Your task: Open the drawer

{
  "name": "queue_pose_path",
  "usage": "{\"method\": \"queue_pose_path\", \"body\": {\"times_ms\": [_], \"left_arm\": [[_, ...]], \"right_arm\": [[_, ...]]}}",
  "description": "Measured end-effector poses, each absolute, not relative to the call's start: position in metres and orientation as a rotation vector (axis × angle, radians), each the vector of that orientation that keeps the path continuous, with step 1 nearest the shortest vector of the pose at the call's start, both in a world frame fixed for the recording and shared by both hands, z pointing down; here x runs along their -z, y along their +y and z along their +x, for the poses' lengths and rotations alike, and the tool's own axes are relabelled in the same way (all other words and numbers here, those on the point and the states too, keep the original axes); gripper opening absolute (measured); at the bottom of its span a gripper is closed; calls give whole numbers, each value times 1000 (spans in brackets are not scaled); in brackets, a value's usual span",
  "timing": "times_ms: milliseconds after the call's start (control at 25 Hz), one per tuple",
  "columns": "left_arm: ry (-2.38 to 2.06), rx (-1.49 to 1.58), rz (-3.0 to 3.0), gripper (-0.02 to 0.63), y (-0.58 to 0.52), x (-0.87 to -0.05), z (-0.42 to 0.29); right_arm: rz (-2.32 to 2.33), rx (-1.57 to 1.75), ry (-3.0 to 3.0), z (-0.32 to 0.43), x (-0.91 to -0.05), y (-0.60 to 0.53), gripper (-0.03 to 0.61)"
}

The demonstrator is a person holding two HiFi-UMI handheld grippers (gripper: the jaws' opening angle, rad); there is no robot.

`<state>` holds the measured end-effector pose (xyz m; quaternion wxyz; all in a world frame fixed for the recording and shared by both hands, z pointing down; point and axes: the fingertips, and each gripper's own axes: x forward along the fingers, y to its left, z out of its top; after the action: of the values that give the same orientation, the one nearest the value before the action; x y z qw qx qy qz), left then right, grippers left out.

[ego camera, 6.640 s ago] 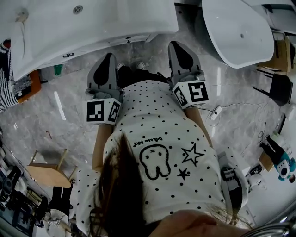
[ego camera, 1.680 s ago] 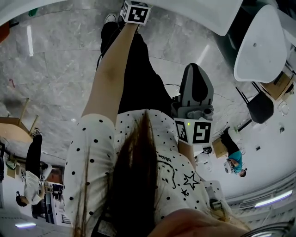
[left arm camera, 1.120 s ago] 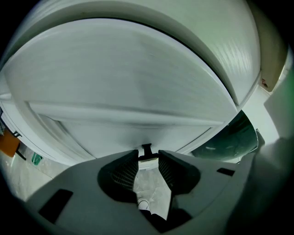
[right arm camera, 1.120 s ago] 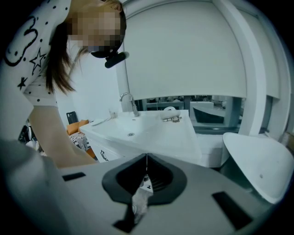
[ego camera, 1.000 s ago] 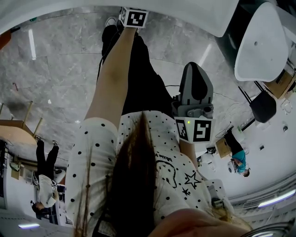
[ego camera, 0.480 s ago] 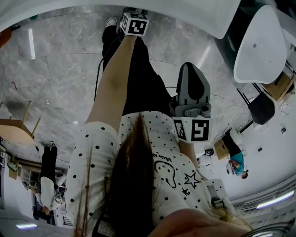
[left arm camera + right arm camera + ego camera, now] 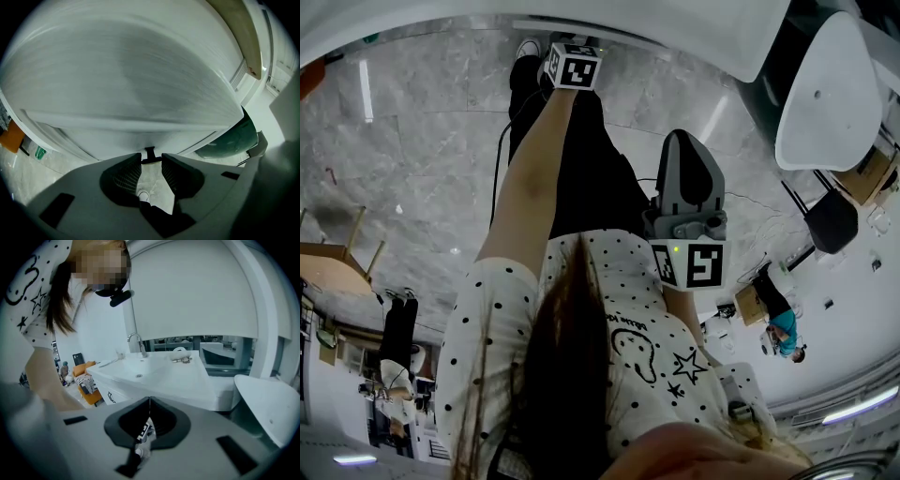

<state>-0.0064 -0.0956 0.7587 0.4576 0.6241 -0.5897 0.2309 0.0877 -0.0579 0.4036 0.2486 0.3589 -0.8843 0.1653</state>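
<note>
Left tool (image 7: pixel 151 161) pinches the little black handle (image 7: pixel 150 153) at its tips. It lies sideways, pad to pad, on the white drawer (image 7: pixel 117 136) right in front. Right tool (image 7: pixel 149 401) is pressed together, empty, back by the person's shirt (image 7: pixel 656 337). The left one is nearer; I think it should pull straight back.

No readable text or numbers — small script on polka-dot shirt (image 7: pixel 661 380) too blurred to read.
</note>
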Motion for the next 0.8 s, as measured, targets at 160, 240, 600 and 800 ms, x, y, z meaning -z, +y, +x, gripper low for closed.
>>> {"method": "queue_pose_path", "body": {"times_ms": [160, 240, 600, 800], "left_arm": [[-1444, -573, 1543, 138, -84, -758, 0], [-1440, -575, 1543, 138, -76, -758, 4], [-1407, -588, 1540, 138, -53, -757, 21], [-1395, -596, 1536, 138, -47, -756, 25]], "right_arm": [[972, -453, -2407, 85, -406, -55, 14], [966, -456, -2407, 84, -407, -53, 14], [951, -476, -2399, 81, -410, -41, 14], [952, -485, -2400, 78, -410, -40, 14]]}}
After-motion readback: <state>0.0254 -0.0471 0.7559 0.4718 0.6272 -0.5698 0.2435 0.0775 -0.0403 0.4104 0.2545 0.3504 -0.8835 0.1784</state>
